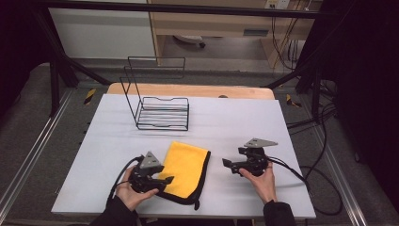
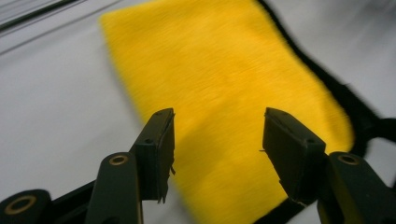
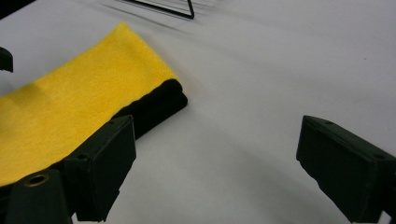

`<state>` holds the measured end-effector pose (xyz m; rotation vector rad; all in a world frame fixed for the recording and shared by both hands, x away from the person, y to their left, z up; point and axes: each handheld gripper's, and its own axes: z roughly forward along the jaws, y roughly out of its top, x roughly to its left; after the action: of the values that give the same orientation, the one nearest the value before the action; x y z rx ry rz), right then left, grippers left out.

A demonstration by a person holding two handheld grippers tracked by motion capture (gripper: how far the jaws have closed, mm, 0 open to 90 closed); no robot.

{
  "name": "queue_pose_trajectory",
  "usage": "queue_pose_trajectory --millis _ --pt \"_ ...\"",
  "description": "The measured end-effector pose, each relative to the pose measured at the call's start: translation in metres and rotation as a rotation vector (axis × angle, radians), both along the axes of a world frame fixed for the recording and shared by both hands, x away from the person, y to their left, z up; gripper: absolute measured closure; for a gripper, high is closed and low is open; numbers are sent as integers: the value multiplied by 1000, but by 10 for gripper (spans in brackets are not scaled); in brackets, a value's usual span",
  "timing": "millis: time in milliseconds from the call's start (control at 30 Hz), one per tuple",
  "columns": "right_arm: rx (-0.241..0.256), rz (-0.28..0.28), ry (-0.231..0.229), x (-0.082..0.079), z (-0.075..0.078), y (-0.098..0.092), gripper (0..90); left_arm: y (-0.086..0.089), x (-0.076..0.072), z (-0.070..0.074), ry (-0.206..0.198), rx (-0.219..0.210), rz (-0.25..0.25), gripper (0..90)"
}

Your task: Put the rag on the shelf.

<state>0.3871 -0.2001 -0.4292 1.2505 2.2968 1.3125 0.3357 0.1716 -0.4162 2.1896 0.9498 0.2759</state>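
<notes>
**High view: a soft yellow cloth waits between two released claws**

The folded yellow microfibre cloth [image 1: 184, 173] lies on the white surface [image 1: 244, 122] toward six o'clock, black trim along its right and near edges. It looks light, limp and a little fluffy, so I judge it will sag when lifted; a pinch at a corner or the doubled black edge should hold best. The left claw [image 1: 165, 180] hovers over its near-left corner, jaws apart. The right claw [image 1: 227, 163] sits at three o'clock of it, spread wide, apart from the fabric. A black wire rack [image 1: 162, 113] stands at twelve o'clock. The right gripper view shows the thick rolled edge of the cloth [image 3: 79, 112]; the left gripper view shows the nap [image 2: 224, 93] close.
</notes>
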Motion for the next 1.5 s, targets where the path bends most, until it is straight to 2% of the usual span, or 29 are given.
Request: queue_pose_trajectory --millis 133,200,267,433,567,667,800,867,933,967,1033,1100,1167,1233,1333,1400,1500 --pt "-15 -6 18 11 -3 22 174 21 4 -13 53 -13 49 459" --pt "-3 1 28 17 -4 33 201 25 4 -18 87 -26 49 473" --pt "-1 3 43 23 -7 43 230 26 3 -21 103 -31 41 490" --pt "-30 10 74 35 -18 62 334 23 -2 -25 104 -39 26 566" --pt "-53 28 86 37 -25 68 449 22 -5 -28 128 -67 8 685" --pt "-58 46 83 37 -26 72 544 20 -6 -29 144 -76 17 720" --pt "-40 45 90 37 -28 77 679 19 -7 -28 164 -90 30 810" --pt "-14 47 128 38 -27 78 763 18 -8 -27 163 -85 35 844" --pt "-4 49 145 40 -26 78 788 18 -10 -26 160 -88 42 856" --pt "-8 56 150 42 -25 79 795 19 -12 -26 159 -92 44 859" --pt "-25 70 118 46 -23 85 799 19 -16 -25 155 -98 50 860" --pt "-29 82 95 52 -21 92 798 17 -21 -25 130 -76 55 859" --pt "-38 91 98 58 -21 97 793 14 -24 -25 98 -56 61 853" --pt "-48 101 98 59 -22 98 766 14 -25 -25 84 -52 54 838" --pt "-66 79 63 55 -18 96 651 18 -22 -23 60 -44 52 768" --pt "-46 70 48 53 -13 93 594 23 -20 -20 41 -49 64 695" --pt "-29 56 31 51 -5 90 437 30 -12 -15 17 -62 85 618"
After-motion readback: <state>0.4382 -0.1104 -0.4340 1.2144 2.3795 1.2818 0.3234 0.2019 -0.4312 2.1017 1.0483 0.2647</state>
